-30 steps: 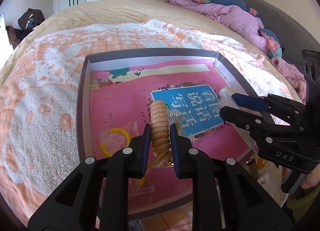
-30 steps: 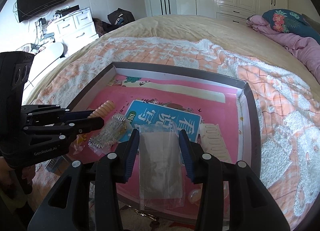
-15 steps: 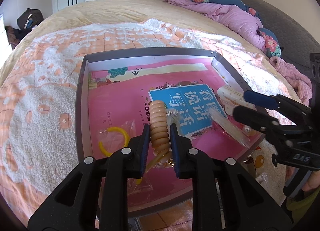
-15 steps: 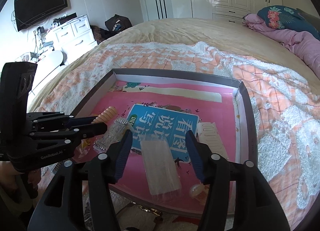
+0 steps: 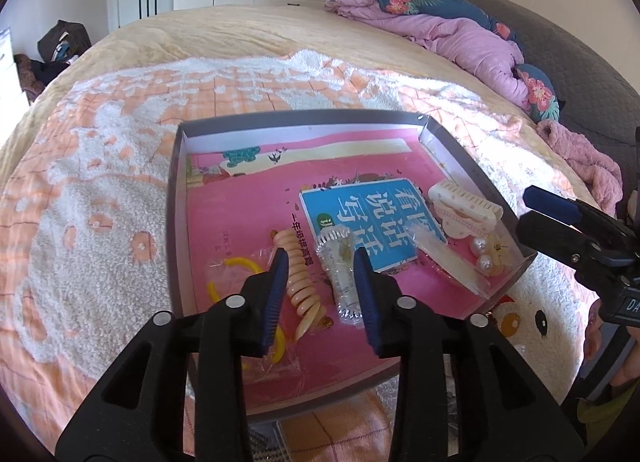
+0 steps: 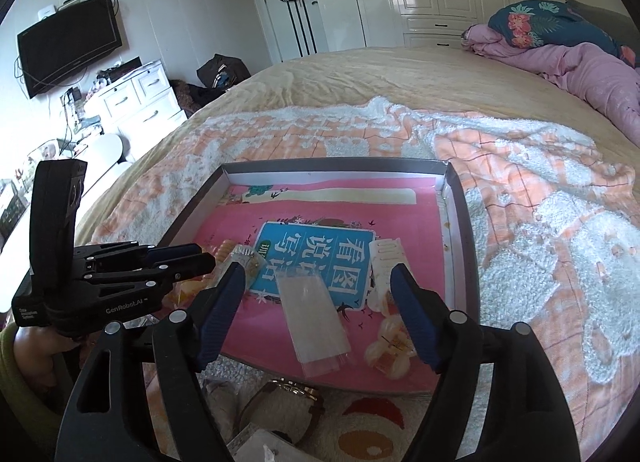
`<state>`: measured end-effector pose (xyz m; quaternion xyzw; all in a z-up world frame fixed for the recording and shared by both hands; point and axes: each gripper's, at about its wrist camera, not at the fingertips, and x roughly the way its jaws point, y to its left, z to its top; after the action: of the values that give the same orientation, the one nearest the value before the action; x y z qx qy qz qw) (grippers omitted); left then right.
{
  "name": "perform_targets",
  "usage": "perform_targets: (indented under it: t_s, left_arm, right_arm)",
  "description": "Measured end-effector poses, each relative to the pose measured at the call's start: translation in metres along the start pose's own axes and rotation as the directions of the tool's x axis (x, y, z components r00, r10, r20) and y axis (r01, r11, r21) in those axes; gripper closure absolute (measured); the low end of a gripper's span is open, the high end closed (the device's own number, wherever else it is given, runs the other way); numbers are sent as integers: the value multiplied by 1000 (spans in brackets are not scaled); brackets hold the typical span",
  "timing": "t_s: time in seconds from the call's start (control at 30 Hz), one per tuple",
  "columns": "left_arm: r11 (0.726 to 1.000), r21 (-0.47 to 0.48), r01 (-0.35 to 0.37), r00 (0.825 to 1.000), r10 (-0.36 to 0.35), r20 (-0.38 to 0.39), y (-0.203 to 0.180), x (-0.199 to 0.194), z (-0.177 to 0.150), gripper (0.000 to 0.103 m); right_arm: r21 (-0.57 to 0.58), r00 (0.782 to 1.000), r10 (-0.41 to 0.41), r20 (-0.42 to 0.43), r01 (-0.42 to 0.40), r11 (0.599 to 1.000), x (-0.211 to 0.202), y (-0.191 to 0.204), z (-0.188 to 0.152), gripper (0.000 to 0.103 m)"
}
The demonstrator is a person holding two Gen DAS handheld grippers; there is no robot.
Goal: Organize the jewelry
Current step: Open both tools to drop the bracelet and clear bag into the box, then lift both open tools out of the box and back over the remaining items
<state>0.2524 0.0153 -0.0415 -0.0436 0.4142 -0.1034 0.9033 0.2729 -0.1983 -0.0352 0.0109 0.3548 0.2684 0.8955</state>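
While both our grippers' jaws have just been opening, jewelry lies loose in the tray (image 5: 178,197)
Left gripper (image 5: 320,294) gapes over the spiral tie (image 5: 298,282); right gripper (image 6: 316,314), at three o'clock, spread above the clear packet (image 6: 314,322)

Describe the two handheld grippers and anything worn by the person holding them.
Both are black plastic two-finger tools with silver rivets and ribbed blue pads. The left gripper carries white "GenRobot.AI" lettering on its body and a tall black block on top. The right gripper shows white letters "DA" on its side. A green sleeve shows at the left wrist.

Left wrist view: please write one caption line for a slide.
Open left gripper above a peach spiral hair tie and clear packet in a pink-lined tray.
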Motion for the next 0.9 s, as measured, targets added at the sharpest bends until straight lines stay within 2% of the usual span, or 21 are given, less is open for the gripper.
perform_targets:
  t_s: [0.03,0.1,0.13,0.2,0.33,0.5,0.9]
  left_arm:
    - [1000,-2,0,1000,0,5,0,-2,0,71]
    - [1000,-8,-8,1000,8,19,1,-8,1,58]
    - [1000,-10,-11,1000,12,26,2,-10,1,56]
    - [1000,-18,-22,999,22,40,3,-17,0,41]
    - [999,-25,-36,998,38,54,5,-26,-2,29]
    - [998,-35,-43,996,46,76,7,-43,-7,10]
    - [998,-31,-55,989,59,133,-5,-85,-9,9]
  right_arm:
    - [2,1000,-2,5,2,1000,-2,0,0,25]
    - [13,1000,-8,18,7,1000,-8,-1,0,21]
    - [17,1000,-7,21,7,1000,-11,-2,0,21]
    - [23,1000,-10,26,9,1000,-16,-2,-1,21]
    - [30,999,-12,31,12,999,-24,-1,-2,21]
    - [30,999,-8,40,7,1000,-33,2,-2,21]
    - [11,997,7,74,-8,1000,-61,13,-3,20]
